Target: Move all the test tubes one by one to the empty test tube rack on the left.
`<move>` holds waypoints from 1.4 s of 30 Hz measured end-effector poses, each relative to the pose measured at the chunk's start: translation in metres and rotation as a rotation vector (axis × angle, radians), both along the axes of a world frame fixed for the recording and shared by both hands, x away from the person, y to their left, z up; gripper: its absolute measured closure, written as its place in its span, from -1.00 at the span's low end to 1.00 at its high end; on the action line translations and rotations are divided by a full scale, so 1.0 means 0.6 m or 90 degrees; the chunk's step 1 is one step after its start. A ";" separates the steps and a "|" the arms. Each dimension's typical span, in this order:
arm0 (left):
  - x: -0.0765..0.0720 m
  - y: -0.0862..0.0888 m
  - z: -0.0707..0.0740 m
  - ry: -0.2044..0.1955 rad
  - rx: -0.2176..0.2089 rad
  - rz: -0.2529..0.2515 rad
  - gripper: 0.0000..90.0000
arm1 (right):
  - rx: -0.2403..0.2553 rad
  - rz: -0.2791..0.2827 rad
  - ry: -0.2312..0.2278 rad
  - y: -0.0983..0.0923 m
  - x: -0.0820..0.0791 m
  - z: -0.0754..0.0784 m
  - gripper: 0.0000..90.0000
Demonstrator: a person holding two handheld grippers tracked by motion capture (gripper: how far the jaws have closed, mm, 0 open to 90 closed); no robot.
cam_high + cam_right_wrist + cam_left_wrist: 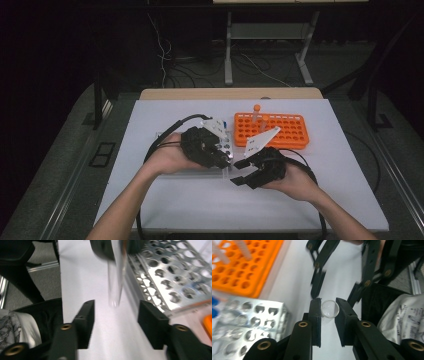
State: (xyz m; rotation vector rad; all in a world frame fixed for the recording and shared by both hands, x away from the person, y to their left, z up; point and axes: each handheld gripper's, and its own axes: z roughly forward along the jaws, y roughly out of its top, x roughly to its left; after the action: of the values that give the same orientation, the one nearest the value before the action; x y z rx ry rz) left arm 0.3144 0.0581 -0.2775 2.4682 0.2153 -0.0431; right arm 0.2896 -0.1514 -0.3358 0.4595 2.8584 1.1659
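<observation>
The left gripper (328,308) clamps a clear glass test tube (330,308), seen end-on in its own view. The right gripper view shows that tube's length hanging beyond the right gripper (116,315), whose jaws stand apart holding nothing. The high view adds the orange plastic tube rack (270,130).

Bare table (280,200) lies open beside the right gripper (239,173), while the metal rack (175,282) and orange rack (270,131) block beyond it.

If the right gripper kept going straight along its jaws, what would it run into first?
Most likely the clear tube, hanging ahead between the open jaws of the right gripper and clamped in the left gripper. Beyond it stands the metal rack, though depth is uncertain.
</observation>
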 end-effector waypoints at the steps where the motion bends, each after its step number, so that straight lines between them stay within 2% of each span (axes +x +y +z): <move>1: 0.003 0.004 0.002 -0.004 -0.002 0.006 0.65 | 0.004 -0.008 0.002 -0.006 0.001 0.001 -0.11; 6: 0.015 0.022 0.015 -0.013 -0.003 0.033 0.65 | 0.022 -0.042 0.003 -0.036 0.005 0.005 -0.59; 9: 0.024 0.029 0.018 -0.019 0.003 0.048 0.65 | 0.027 -0.059 0.006 -0.053 0.005 0.006 -0.79; 10: 0.027 0.032 0.019 -0.022 0.006 0.051 0.65 | 0.033 -0.065 0.009 -0.060 0.006 0.005 -0.79; 12: 0.034 0.037 0.020 -0.022 0.003 0.063 0.65 | 0.042 -0.080 0.018 -0.071 0.006 0.004 -0.99; 19: 0.060 0.055 0.023 -0.028 0.011 0.100 0.65 | 0.056 -0.109 0.027 -0.104 0.005 0.001 -1.00; 26: 0.089 0.067 0.030 -0.036 0.016 0.128 0.65 | 0.053 -0.114 0.024 -0.119 0.001 -0.004 -1.00; 30: 0.107 0.074 0.032 -0.042 0.011 0.143 0.65 | 0.054 -0.118 0.025 -0.124 -0.001 -0.006 -1.00; 42: 0.169 0.084 0.007 -0.043 0.013 0.192 0.66 | 0.062 -0.129 0.030 -0.139 -0.002 -0.019 -1.00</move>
State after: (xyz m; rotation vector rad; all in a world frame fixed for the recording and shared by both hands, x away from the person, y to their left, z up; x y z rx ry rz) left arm 0.4156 0.1086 -0.2731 2.4259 0.5574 0.1707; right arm 0.2885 -0.2346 -0.3473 0.7707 2.7224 1.2758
